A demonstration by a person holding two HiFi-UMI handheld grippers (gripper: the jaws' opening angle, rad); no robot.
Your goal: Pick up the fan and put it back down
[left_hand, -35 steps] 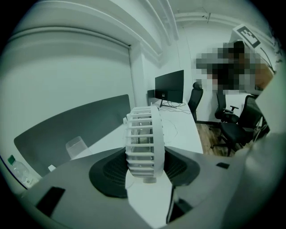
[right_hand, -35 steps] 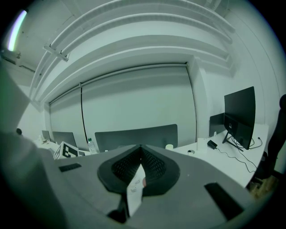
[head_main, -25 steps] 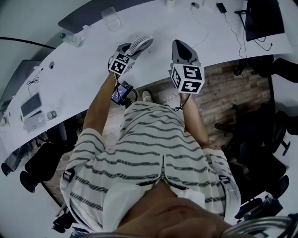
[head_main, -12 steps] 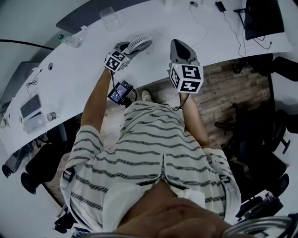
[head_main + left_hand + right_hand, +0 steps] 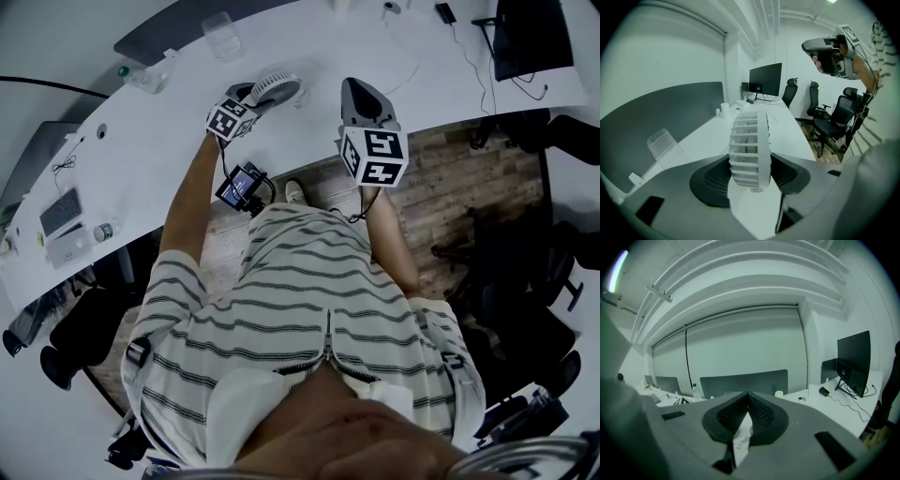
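A small white fan (image 5: 272,89) with a round slatted cage lies over the white table (image 5: 169,141), just past its near edge. My left gripper (image 5: 258,94) is shut on the fan. In the left gripper view the fan's cage (image 5: 750,147) stands edge-on between the two dark pads (image 5: 710,180), which touch it on both sides. Whether its foot rests on the table I cannot tell. My right gripper (image 5: 361,94) hovers to the right of the fan, apart from it. Its pads (image 5: 761,413) meet at the tips with nothing between them.
A clear plastic cup (image 5: 223,36) and a bottle (image 5: 141,77) stand farther back on the table. A monitor (image 5: 530,37) and cables (image 5: 469,56) are at the far right. Office chairs (image 5: 829,126) stand along the table's right side. A small screen device (image 5: 242,187) hangs below my left forearm.
My left gripper has shifted a little to the left and farther over the table with the fan in it. The right gripper has stayed where it was.
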